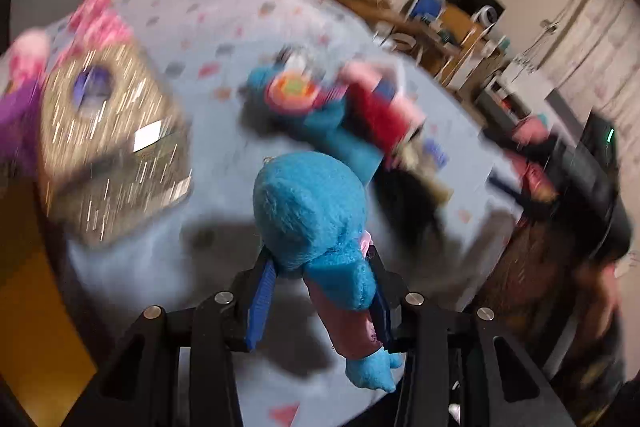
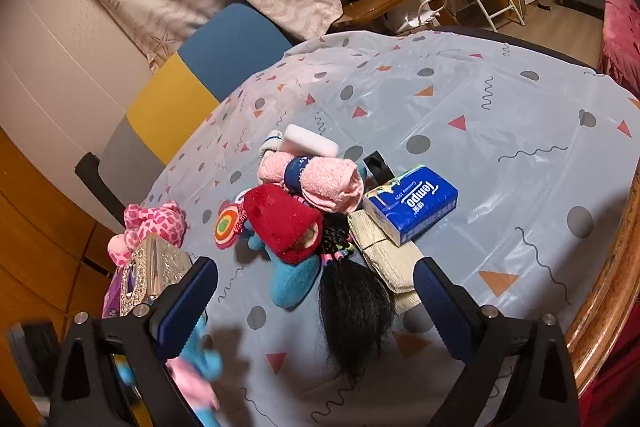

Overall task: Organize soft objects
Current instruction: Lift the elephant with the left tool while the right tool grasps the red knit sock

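My left gripper [image 1: 320, 259] is shut on a blue plush toy [image 1: 308, 203] with a pink body, held above the patterned tablecloth [image 1: 224, 35]. This view is motion-blurred. The same toy shows as a blur at the lower left of the right wrist view [image 2: 200, 367]. My right gripper [image 2: 314, 267] stands open and holds nothing, above a pile of soft things. In the pile are a red plush [image 2: 284, 219], a rolled pink towel [image 2: 324, 183], a teal plush piece [image 2: 292, 287], a black hairpiece [image 2: 352, 311] and a beige cloth [image 2: 380, 251].
A blue Tempo tissue pack [image 2: 412, 203] lies right of the pile and a white block [image 2: 312, 141] behind it. A glittery tissue box [image 2: 156, 267] and a pink spotted plush [image 2: 156, 219] sit at the table's left edge. A chair [image 2: 224, 51] stands behind.
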Available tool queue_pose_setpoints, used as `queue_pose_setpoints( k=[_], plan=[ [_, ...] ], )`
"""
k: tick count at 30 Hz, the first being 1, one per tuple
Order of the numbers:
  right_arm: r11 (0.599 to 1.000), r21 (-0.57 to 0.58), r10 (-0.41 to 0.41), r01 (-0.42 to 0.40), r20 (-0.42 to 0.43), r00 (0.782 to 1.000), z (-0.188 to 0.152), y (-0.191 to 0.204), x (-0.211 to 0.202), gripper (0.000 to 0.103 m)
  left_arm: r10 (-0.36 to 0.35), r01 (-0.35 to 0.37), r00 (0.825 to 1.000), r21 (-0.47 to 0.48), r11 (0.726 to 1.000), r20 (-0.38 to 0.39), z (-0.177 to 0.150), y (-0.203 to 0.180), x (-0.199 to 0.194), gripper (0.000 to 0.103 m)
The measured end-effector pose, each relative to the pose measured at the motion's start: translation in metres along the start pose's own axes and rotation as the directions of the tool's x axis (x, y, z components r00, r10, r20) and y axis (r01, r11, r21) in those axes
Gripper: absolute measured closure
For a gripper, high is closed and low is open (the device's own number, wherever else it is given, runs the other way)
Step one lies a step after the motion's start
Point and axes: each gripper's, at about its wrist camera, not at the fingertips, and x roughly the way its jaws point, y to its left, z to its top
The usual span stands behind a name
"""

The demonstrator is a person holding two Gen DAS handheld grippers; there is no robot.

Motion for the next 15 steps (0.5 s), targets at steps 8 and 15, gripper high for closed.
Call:
queue_pose_setpoints(
  k=[8, 15],
  plan=[
    [0.999, 0.008, -0.045, 0.046, -0.084, 0.995, 0.000, -0.001, 0.011, 0.024, 0.116, -0.124, 0.990, -0.090, 0.988, -0.086, -0.045, 0.022, 0.029, 0.042],
    [0.980, -0.194, -0.064, 0.033, -0.154, 0.986, 0.008, 0.047, 0.035, 0.034, 0.153, -0.162, 0.985, -0.127, 0.979, -0.076, -0.039, 0.024, 0.044, 0.032]
  ],
)
